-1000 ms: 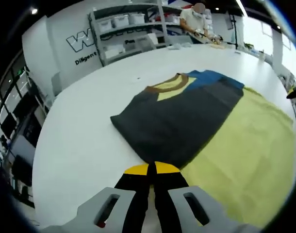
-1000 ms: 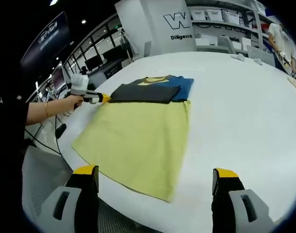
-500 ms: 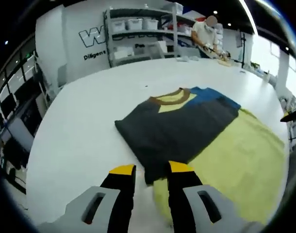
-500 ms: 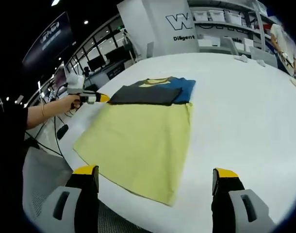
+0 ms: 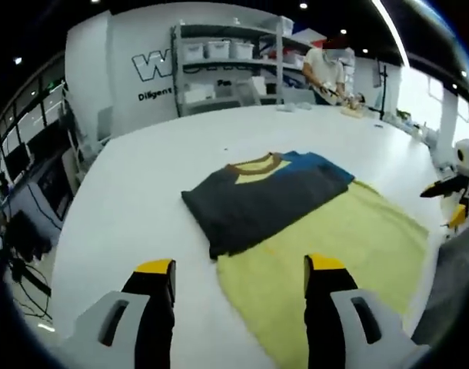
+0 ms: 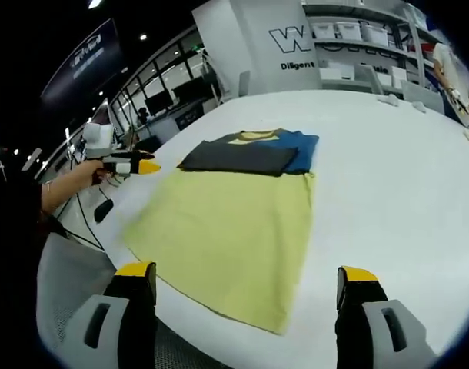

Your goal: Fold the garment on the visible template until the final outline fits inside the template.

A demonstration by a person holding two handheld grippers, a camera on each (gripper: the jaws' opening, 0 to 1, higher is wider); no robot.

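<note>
Released since a second ago: left tongs (image 5: pixel 239 269), then pressed together at the shirt's near corner, now spread wide and clear of the cloth. Right tongs (image 6: pixel 247 278) spread, holding nothing, over the desk (image 6: pixel 388 177) edge. Yellow mat (image 6: pixel 231 231) just ahead, flat. Folded shirt (image 6: pixel 254 151), dark grey with blue and yellow, at 12 o'clock on the mat's far end. Shelves (image 5: pixel 227 65) beyond.

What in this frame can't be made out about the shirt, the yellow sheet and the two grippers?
- Shirt: the folded layers hide its sleeves and underside, both views.
- Yellow sheet: its far end lies under the shirt.
- Right gripper: cut off by the edge of the left gripper view.
- Left gripper: too small to judge its jaws in the right gripper view.
</note>
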